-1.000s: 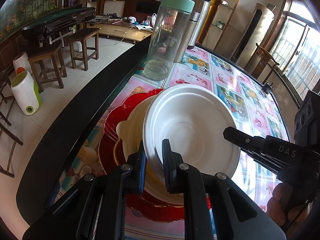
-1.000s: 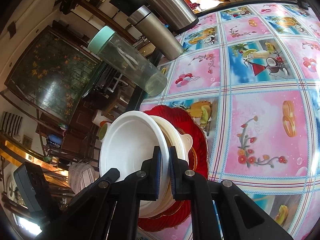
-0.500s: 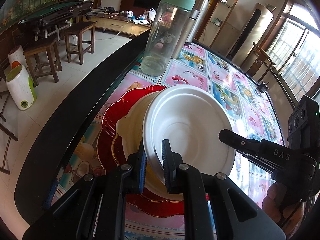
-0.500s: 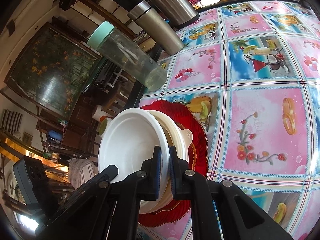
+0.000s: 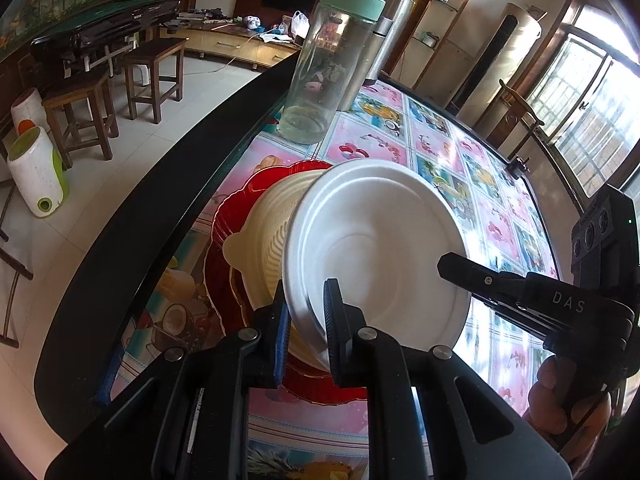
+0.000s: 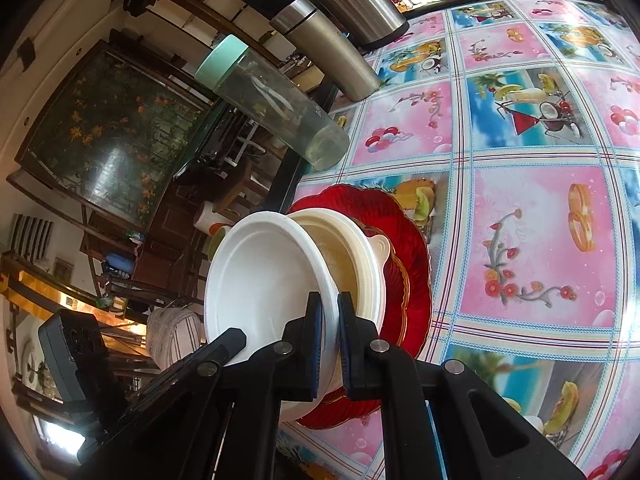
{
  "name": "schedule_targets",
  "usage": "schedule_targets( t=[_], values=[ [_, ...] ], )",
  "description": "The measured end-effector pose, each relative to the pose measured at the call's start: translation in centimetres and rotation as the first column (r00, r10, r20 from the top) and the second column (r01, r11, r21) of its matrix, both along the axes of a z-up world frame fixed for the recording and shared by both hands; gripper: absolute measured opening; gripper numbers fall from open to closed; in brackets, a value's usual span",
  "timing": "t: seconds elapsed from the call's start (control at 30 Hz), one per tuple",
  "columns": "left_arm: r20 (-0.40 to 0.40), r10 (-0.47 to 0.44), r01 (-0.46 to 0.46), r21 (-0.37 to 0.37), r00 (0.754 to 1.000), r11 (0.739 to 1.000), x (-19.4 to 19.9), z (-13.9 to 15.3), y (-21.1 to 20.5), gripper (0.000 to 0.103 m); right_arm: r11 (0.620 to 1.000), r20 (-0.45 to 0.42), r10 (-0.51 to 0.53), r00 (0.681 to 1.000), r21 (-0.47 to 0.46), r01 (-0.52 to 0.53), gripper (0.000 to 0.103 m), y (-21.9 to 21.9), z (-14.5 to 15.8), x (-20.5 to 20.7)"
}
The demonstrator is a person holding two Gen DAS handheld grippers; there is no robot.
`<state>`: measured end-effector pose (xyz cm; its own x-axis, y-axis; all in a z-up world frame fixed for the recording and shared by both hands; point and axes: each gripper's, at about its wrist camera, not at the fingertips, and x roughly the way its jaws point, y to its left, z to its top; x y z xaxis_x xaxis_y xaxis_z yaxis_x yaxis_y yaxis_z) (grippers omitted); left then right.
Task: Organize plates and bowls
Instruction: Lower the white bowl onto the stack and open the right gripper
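A white foam bowl (image 5: 380,248) is held tilted over a cream ribbed bowl (image 5: 264,240), which sits on a red scalloped plate (image 5: 228,216). My left gripper (image 5: 306,304) is shut on the white bowl's near rim. At the opposite rim, my right gripper (image 5: 450,264) comes in from the right. In the right wrist view, the right gripper (image 6: 330,308) is shut on the rim of the white bowl (image 6: 264,272), with the cream bowl (image 6: 360,248) and the red plate (image 6: 404,240) behind it. The left gripper (image 6: 236,336) shows at lower left.
A clear bottle with a green lid (image 5: 320,72) and steel flasks (image 5: 384,20) stand beyond the plate near the table's black edge (image 5: 160,184). A patterned pink and blue cloth (image 6: 520,220) covers the table. A hand (image 5: 556,392) holds the right gripper. Wooden stools stand on the floor.
Both grippers have kept their hold and tipped the white bowl up from the cream bowl; more of the cream bowl's inside and ribbed wall shows now.
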<state>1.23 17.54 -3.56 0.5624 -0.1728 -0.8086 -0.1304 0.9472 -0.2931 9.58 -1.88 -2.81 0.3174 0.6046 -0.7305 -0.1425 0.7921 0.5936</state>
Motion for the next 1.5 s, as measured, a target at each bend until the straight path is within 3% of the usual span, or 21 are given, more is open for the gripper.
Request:
schedule_targets(
  t=[0.27, 0.47, 0.6, 0.77, 0.93, 1.27, 1.4, 1.5],
  values=[
    [-0.016, 0.009, -0.009, -0.007, 1.0, 1.0, 0.7, -0.4, 0.5, 0.012, 0.999, -0.021, 0.008, 1.0, -0.046, -0.009, 0.008, 0.9, -1.0, 1.0],
    [-0.016, 0.012, -0.012, 0.029, 1.0, 1.0, 0.9, -0.4, 0.1, 0.012, 0.998, -0.008, 0.012, 1.0, -0.054, -0.013, 0.009, 1.2, -1.1, 1.2],
    [-0.01, 0.007, -0.006, 0.091, 1.0, 0.996, 0.8, -0.2, -0.6, 0.015, 0.998, 0.009, 0.021, 1.0, -0.063, -0.02, 0.011, 1.3, -0.9, 1.1],
    [0.026, 0.01, -0.015, 0.232, 1.0, 0.972, 0.2, 0.5, -1.9, 0.015, 0.996, 0.031, 0.039, 0.999, -0.083, -0.036, 0.012, 1.5, -0.7, 0.8],
    [0.077, 0.028, -0.053, 0.345, 0.997, 0.937, -0.4, 1.3, -2.4, 0.034, 0.994, 0.061, 0.034, 0.998, -0.108, -0.027, 0.013, 1.0, 0.0, 0.5],
    [0.122, 0.052, -0.095, 0.374, 0.991, 0.922, -1.1, 2.2, -2.1, 0.037, 0.996, 0.074, -0.003, 0.997, -0.085, 0.009, 0.013, -1.0, 0.6, 0.1],
    [0.14, 0.06, -0.11, 0.384, 0.988, 0.917, -1.4, 2.6, -2.4, 0.052, 0.997, 0.075, -0.019, 0.997, -0.067, 0.024, 0.013, -1.9, 0.7, -0.2],
    [0.156, 0.059, -0.116, 0.391, 0.986, 0.913, -1.6, 2.8, -2.8, 0.057, 0.999, 0.086, -0.032, 0.996, -0.035, 0.035, 0.013, -2.9, 0.6, -0.5]
  ],
)
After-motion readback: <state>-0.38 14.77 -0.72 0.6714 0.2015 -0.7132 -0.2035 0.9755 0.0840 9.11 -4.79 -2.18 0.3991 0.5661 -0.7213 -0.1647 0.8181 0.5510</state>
